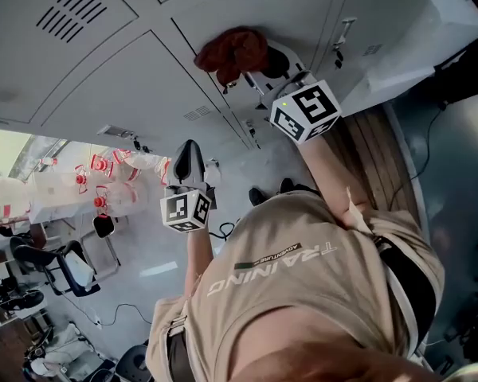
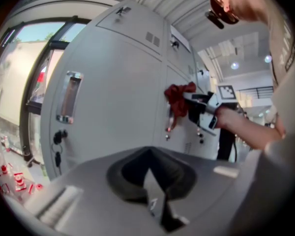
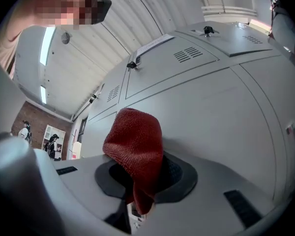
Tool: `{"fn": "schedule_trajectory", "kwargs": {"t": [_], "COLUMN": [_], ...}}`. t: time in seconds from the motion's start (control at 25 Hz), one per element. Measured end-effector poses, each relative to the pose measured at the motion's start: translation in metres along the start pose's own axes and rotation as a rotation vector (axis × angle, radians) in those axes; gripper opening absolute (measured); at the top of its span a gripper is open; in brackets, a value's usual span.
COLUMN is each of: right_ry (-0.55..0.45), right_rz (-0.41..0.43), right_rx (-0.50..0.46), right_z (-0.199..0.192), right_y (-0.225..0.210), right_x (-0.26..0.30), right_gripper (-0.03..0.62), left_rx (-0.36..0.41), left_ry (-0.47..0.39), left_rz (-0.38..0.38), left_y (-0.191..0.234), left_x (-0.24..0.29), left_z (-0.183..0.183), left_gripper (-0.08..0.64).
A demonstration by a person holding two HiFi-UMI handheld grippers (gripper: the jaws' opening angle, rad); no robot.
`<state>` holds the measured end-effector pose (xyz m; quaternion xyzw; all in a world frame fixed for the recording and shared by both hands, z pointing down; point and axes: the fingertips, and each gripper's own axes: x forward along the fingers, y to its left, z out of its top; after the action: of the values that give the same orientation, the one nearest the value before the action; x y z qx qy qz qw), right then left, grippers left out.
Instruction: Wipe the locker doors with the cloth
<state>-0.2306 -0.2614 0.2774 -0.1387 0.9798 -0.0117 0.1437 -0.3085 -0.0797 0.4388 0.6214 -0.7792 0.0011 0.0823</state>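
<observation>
The right hand-held gripper [image 3: 140,181] clamps a red knitted cloth [image 3: 135,141], bunched up close to a grey locker door [image 3: 211,107]. The cloth looks soft, light and floppy; a mid-cloth pinch suits it. The left hand-held gripper [image 2: 150,181] is closed and empty.

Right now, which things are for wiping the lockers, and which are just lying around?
For the job: red knitted cloth, pinched in the right tongs; grey metal locker doors.

Just lying about: black office chairs; clear plastic containers with red markings; left tongs, shut and empty.
</observation>
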Motion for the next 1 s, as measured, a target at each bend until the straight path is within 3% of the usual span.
{"fn": "schedule_trajectory", "kwargs": {"t": [0.48,0.8,1.0], "right_ry": [0.145,0.251,0.324], "right_rz": [-0.073,-0.110,-0.138], "right_rx": [0.062,0.159,0.167], "right_z": [-0.087,-0.152,-0.187], "right_y": [-0.005,-0.008,-0.008], "right_x": [-0.021,-0.040,-0.047], "right_gripper": [0.083,0.083,0.083], "left_rx": [0.002,-0.002,-0.013], "left_ry": [0.013,0.037,0.052], "left_rz": [-0.058,-0.060,-0.049], "left_y": [0.007,0.011,0.016], "left_x": [0.006,0.001,-0.002], "left_z": [-0.005,-0.009,-0.015], "left_gripper": [0.005,0.005,0.005]}}
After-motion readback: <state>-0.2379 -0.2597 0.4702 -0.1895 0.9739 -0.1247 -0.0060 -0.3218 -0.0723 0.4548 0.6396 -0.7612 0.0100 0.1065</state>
